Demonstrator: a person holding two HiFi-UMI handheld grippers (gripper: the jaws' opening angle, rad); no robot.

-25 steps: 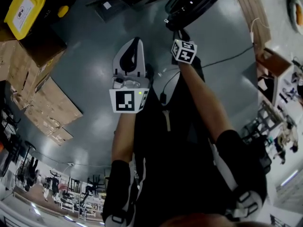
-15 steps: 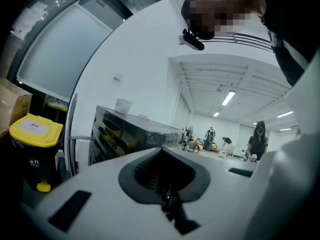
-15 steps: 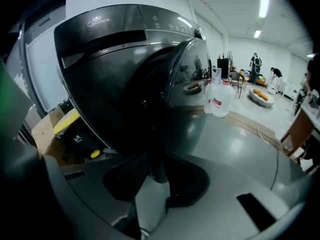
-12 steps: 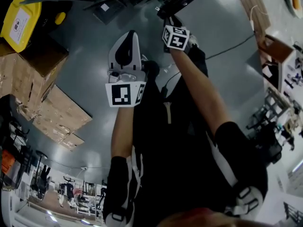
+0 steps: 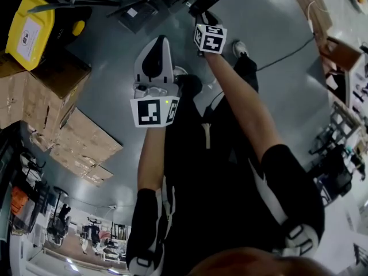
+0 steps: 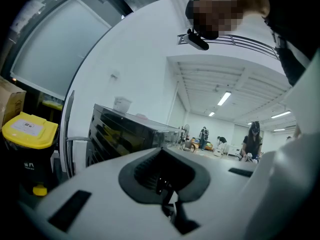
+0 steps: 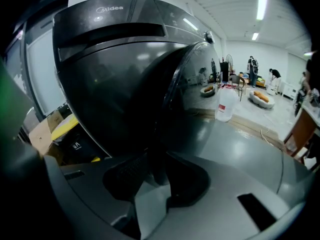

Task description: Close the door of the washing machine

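Nearest me, my two bare forearms reach out from black sleeves (image 5: 270, 171) over a grey floor (image 5: 109, 96). Left gripper (image 5: 161, 42) sits closer in, roughly level, white fingers clenched together with nothing between them, marker cube (image 5: 152, 111) at its back, well apart from the machine. Right gripper (image 5: 202, 16) is farther out and tipped downward, right at the washing machine door (image 7: 200, 91). Its jaws are parted and have just been opening. The door's dark rim (image 7: 167, 101) runs down into the gap between the two pads, which flank it without clamping, so I call it released, loose round the rim. The door is dark and glassy and stands swung out from the front of the washing machine (image 7: 110, 44), not shut. In the head view it is only a dark band at the top edge. The machine is black, with a brand name on its top panel. Left of it are a yellow-lidded bin (image 5: 29, 25) and cardboard boxes (image 5: 54, 91), the flat ones lying on the floor. A thin cable (image 5: 282, 59) trails across the floor on the right. Farther back there's a white plastic bottle (image 7: 226, 104) upright on the floor. At the far end of the bright room, people (image 7: 252, 64) are standing, too small to detail.
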